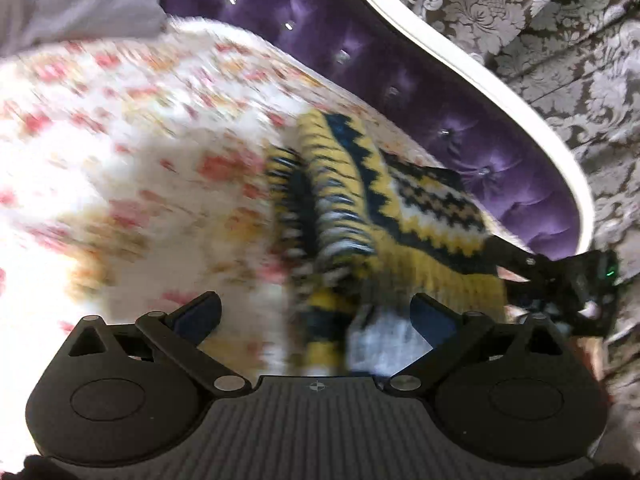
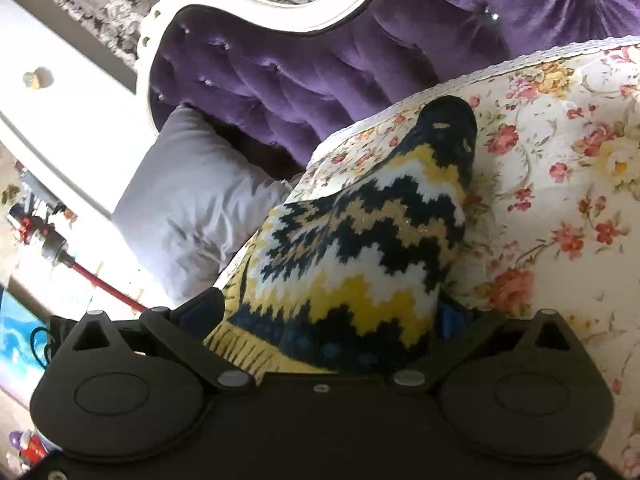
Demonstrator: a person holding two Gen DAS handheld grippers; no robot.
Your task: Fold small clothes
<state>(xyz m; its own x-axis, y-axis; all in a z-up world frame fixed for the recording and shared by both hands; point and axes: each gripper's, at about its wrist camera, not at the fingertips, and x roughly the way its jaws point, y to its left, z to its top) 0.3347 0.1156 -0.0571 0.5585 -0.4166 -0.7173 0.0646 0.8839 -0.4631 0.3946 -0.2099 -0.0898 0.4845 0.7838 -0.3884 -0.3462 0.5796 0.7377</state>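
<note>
- The bed with its cream, rose-printed floral bedspread (image 2: 560, 208) fills most of both views, backed by a tufted purple velvet headboard (image 2: 280, 80) in a white carved frame; a grey pillow (image 2: 188, 208) lies at centre left of the right wrist view.
- The yellow, navy and white zigzag-knit small garment (image 2: 360, 248) sits bunched in the middle of the right wrist view, and in the centre right of the left wrist view (image 1: 360, 216), resting on the bedspread.
- The right tool (image 2: 332, 312) has the knit's lower edge between its fingers; the jaws look wide, and I cannot tell whether the pads press on the cloth.
- The left tool (image 1: 316, 312) stands fully apart, holding nothing, with the garment's near folds just ahead of it; this view is motion-blurred, so contact is uncertain.
- To do the step well, I judge the left tool should take one clean edge, not a bunched wad, opposite the right tool.
- Then pull the knit flat before folding, keeping the bedspread out of the pinch.
</note>
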